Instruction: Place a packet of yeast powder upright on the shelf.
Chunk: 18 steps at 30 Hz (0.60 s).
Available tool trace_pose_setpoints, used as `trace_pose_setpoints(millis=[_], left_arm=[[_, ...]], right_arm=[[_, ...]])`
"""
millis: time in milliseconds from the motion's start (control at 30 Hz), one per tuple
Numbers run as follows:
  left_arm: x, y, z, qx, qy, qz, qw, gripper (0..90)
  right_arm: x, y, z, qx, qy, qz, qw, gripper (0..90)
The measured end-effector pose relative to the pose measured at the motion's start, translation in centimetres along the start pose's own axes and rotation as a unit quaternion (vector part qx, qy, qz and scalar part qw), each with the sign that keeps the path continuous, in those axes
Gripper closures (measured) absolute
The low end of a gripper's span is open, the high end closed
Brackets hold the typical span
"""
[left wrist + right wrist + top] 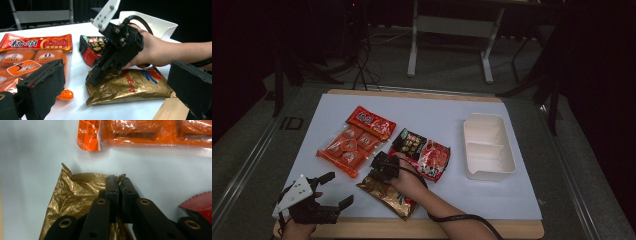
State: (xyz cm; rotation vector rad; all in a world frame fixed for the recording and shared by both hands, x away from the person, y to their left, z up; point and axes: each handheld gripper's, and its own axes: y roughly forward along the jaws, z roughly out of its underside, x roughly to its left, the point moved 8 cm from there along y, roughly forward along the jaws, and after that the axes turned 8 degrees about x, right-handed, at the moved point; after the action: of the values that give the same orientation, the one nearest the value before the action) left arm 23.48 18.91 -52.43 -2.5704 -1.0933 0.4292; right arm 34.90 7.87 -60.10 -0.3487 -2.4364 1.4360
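L gripper (334, 191) sits at the near-left corner of the table (492, 200), left of the gold bag (388, 196) and well apart from it. Jaws wide apart, nothing between them; in the left gripper view they frame the scene w/ the gold bag (130, 86) lying beyond the gap.

Orange pack (354, 140) lies behind and left of the gold bag, close but not touching.

Gold bag lies flat near the table's front edge, about centre. R gripper (379, 167) comes down on its far end; jaws pressed together on the bag's crimped top edge, foil pinched between the tips (119, 185). Rest of the bag (72, 202) spreads toward the camera and to the side, crumpled, on the table.

Red-black pack (422, 152) lies just behind and right of the gold bag, near the R hand (409, 182); can't tell if they touch.

White tray (507, 165) stands right of the gold bag, well apart, two compartments.
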Motion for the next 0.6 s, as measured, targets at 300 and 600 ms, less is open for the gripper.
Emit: trace_pose_setpoints(millis=[300,600], left_arm=[[0.0,-0.1,-0.1,-0.005,0.003,-0.003,1.0000,1.6],[-0.1,0.0,-0.1,-0.004,0.002,-0.002,1.0000,1.7]], right_arm=[[0.6,-2.2,-0.8,-0.029,-0.011,-0.020,0.9993,88.9],[1.8,-4.3,-1.3,-0.050,-0.021,-0.040,0.9977,89.3]])
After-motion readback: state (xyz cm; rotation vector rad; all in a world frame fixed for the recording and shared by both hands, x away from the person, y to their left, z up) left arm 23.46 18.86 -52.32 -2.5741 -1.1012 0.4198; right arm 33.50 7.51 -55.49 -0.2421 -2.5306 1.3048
